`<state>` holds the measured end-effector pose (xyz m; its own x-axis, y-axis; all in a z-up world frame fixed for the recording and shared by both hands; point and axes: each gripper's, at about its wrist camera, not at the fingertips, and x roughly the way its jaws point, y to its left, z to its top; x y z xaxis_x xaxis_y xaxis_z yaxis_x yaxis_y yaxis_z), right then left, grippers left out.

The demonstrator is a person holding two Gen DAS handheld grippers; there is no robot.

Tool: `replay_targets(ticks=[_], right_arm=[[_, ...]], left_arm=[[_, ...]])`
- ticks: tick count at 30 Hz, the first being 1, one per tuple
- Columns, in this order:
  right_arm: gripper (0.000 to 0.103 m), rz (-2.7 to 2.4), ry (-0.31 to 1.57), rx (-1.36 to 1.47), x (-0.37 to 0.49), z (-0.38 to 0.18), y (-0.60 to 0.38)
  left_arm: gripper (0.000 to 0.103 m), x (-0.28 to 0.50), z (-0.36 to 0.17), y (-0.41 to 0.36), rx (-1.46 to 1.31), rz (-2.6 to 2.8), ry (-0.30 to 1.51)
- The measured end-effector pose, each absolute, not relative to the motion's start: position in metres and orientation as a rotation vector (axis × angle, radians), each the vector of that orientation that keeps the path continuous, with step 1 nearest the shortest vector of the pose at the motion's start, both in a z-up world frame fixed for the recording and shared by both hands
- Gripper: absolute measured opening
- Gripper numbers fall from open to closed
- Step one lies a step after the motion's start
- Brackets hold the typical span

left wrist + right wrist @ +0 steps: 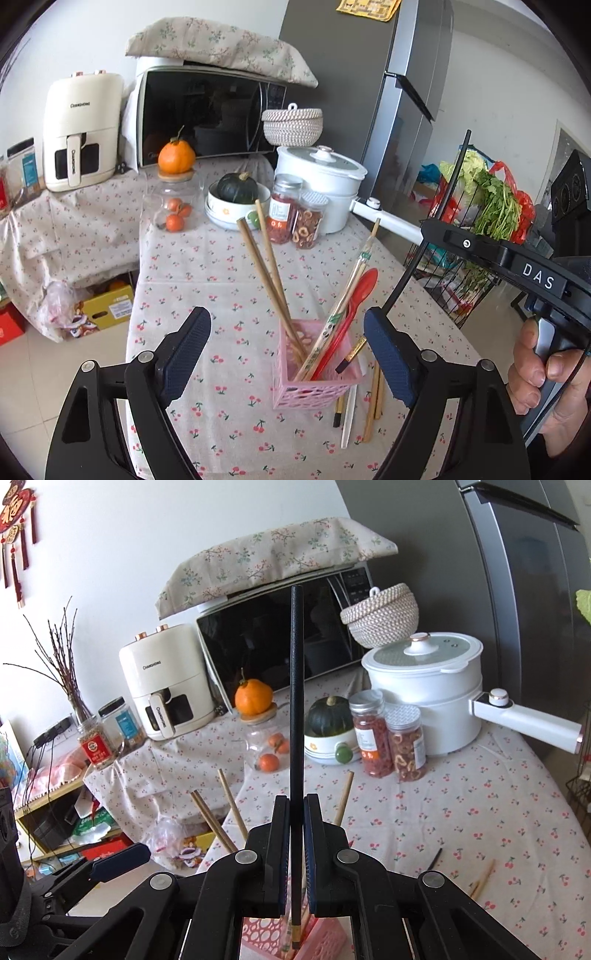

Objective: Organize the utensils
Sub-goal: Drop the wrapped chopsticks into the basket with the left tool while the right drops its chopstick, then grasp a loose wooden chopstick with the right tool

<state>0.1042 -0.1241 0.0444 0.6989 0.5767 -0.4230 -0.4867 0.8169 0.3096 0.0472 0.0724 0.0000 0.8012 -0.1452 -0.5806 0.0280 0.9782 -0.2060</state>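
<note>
A pink basket stands on the cherry-print tablecloth. In it lean wooden chopsticks, a red spoon and a panda-print chopstick. My left gripper is open, its fingers wide on either side of the basket and touching nothing. My right gripper is shut on a black chopstick held upright, its gold-banded lower end over the basket. In the left wrist view that chopstick slants down from the right gripper into the basket. Loose chopsticks lie on the cloth right of the basket.
Behind the basket stand two spice jars, a bowl with a green squash, a glass jar of oranges and a white pot whose long handle juts right. A microwave and a fridge are behind; a wire rack of greens is at right.
</note>
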Motion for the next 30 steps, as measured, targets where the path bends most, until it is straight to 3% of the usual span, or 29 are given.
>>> replay_targets(ticks=[7, 11, 16, 24, 30], right_arm=[[0.01, 0.596, 0.589, 0.19, 0.112, 0.034, -0.117], [0.035, 0.596, 0.593, 0.222, 0.113, 0.036, -0.126], [0.045, 0.573, 0.608, 0.216, 0.113, 0.038, -0.139], [0.078, 0.463, 0.68, 0.202, 0.119, 0.023, -0.178], [0.085, 0.35, 0.758, 0.143, 0.127, -0.009, -0.204]], left_arm=[[0.088, 0.044, -0.015, 0.076, -0.2, -0.069, 0.74], [0.088, 0.043, -0.015, 0.072, -0.206, -0.087, 0.762], [0.089, 0.043, -0.016, 0.068, -0.206, -0.104, 0.779], [0.09, 0.039, -0.022, 0.054, -0.203, -0.15, 0.815], [0.09, 0.035, -0.043, 0.035, -0.177, -0.191, 0.879]])
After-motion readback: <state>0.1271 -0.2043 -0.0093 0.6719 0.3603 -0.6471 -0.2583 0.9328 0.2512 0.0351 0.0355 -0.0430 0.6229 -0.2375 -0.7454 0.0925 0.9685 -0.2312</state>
